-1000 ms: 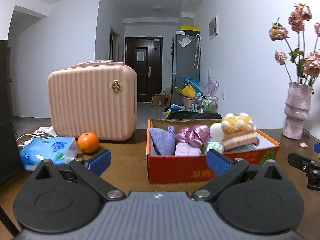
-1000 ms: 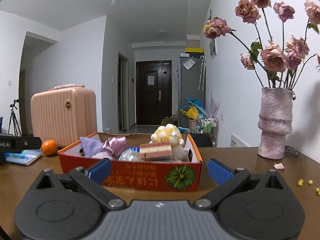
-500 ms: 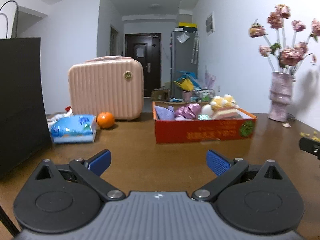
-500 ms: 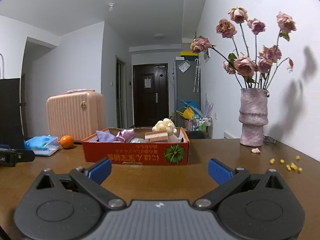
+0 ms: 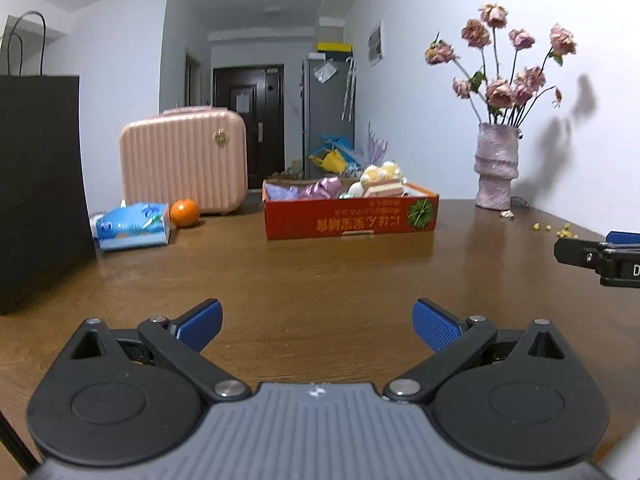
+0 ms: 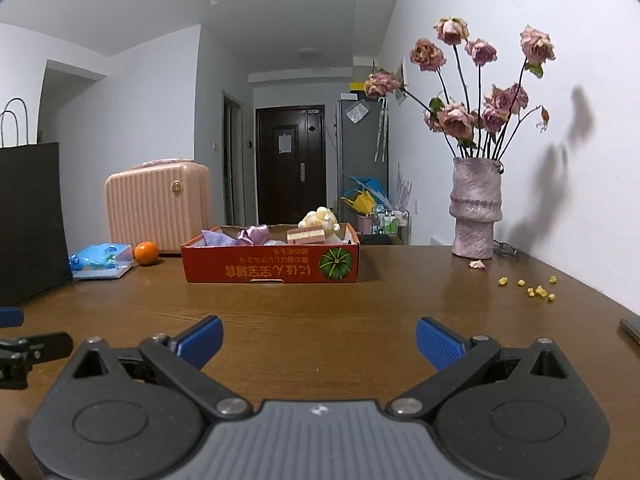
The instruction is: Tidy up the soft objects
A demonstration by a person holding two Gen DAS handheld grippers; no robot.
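Home: hallway door (image 6: 290, 162), flower vase (image 6: 475, 208)

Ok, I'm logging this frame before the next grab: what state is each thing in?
left gripper: open, empty, above bare table
right gripper: open, empty
red box: open-topped, holding soft objects
pink case: closed, upright
vase: upright, holding wilted roses
black bag: standing upright
orange: resting on table beside tissue pack
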